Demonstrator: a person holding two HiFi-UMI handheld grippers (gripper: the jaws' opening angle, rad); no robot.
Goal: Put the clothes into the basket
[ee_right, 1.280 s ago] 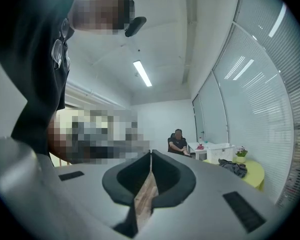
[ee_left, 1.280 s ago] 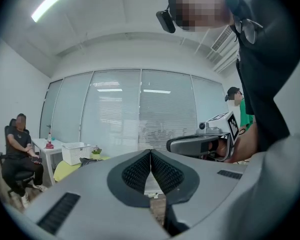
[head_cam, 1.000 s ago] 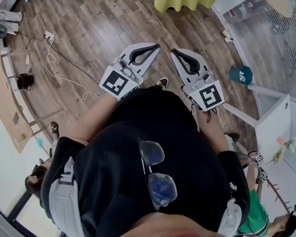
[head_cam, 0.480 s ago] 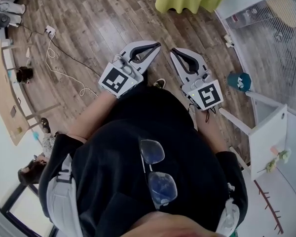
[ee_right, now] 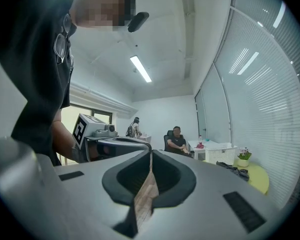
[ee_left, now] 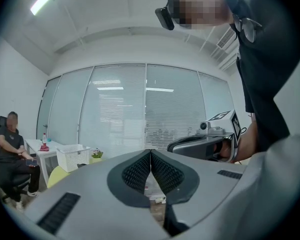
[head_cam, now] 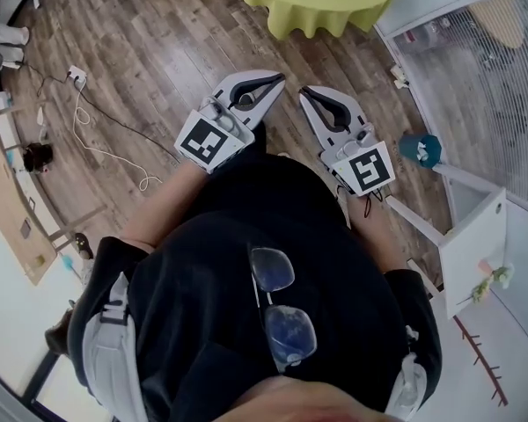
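Jaws together, apparently empty: left gripper [head_cam: 280,80], right gripper [head_cam: 304,90]

We see a brown wood-plank floor [head_cam: 158,51] with a white power strip [head_cam: 71,77] and its looping white cable [head_cam: 97,148] lying on it. A round table under a yellow-green cloth [head_cam: 317,3] stands beyond. A person in black [ee_left: 12,149] sits beside a white table [ee_left: 37,145].

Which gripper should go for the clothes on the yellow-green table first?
Right, narrowly. The right gripper faces the dark clothes on the yellow-green table near the white basket; the left gripper sees mostly the basket. Both are shut and empty.
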